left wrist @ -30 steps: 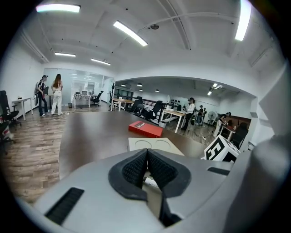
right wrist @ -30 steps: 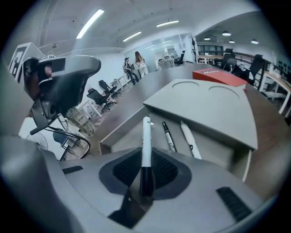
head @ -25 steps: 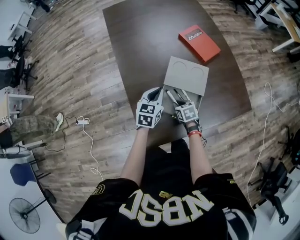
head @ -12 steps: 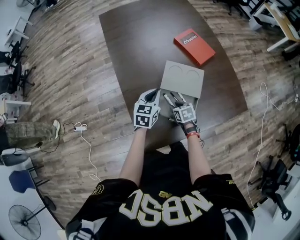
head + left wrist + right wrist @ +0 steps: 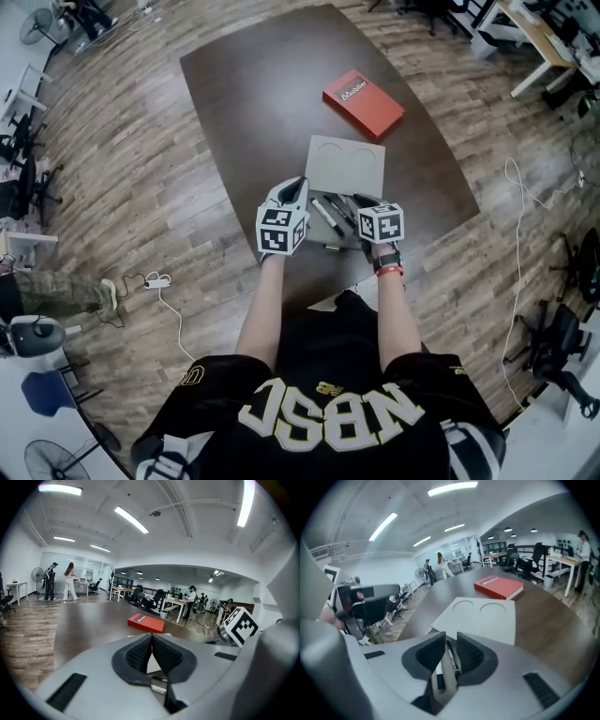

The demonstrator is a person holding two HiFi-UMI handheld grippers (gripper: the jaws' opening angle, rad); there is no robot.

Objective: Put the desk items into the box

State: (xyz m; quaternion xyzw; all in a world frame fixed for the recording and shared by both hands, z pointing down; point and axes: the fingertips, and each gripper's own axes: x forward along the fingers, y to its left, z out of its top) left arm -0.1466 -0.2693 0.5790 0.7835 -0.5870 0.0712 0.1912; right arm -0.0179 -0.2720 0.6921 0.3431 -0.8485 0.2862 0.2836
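Dark brown table [image 5: 253, 84], person stands at its near edge with both grippers low over it.

Left gripper [image 5: 298, 186]: jaws shut, pads meet at the tips, nothing between them [image 5: 151, 637]. It sits just left of the markers [image 5: 326, 214].

Markers lie loose on the table between the two grippers, just beside the near edge of the grey box [image 5: 345, 165]. A small dark pen [image 5: 333, 247] lies apart from them, nearer the person.

The box is flat on the table and has two round recesses in its top [image 5: 480, 616]. None of the markers is on it.

Red book [image 5: 364, 101] is beyond the box, close to its far corner. I cannot tell if they touch.

Right gripper [image 5: 367, 204]: jaws a little apart with a narrow gap [image 5: 450, 641]. A black marker [image 5: 451, 658] shows in that gap, close to one pad and thinner than the gap. It does not look clamped.
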